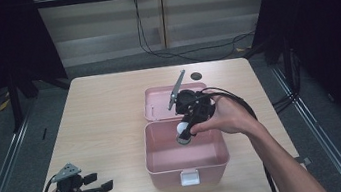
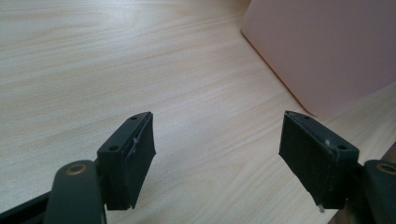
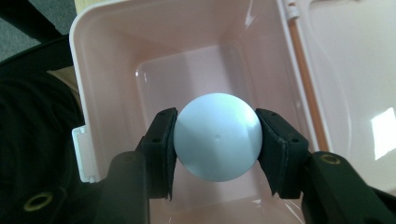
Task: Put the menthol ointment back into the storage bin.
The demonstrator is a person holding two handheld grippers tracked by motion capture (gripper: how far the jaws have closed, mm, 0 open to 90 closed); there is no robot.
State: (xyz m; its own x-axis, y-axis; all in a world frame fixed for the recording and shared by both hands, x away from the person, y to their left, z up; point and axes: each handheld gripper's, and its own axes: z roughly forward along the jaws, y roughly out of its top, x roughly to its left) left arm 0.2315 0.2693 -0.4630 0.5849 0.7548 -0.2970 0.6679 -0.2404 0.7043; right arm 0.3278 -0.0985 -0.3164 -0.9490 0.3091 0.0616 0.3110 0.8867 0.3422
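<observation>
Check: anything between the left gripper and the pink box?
Nothing: bare wooden table between the open left gripper and the pink box, per the left gripper view.

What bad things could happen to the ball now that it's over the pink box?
1. The white ball is round and smooth, pinched only at its sides by the right gripper, so it might slip out early.
2. Let go from above, it could bounce inside the pink box, maybe out again.
3. The left gripper rests away with jaws open, so nothing steadies the box.

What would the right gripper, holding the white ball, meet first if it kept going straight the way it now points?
Most likely the floor of the open pink box: the right gripper, shut on the white ball, points down into it. Depth is unclear.
</observation>
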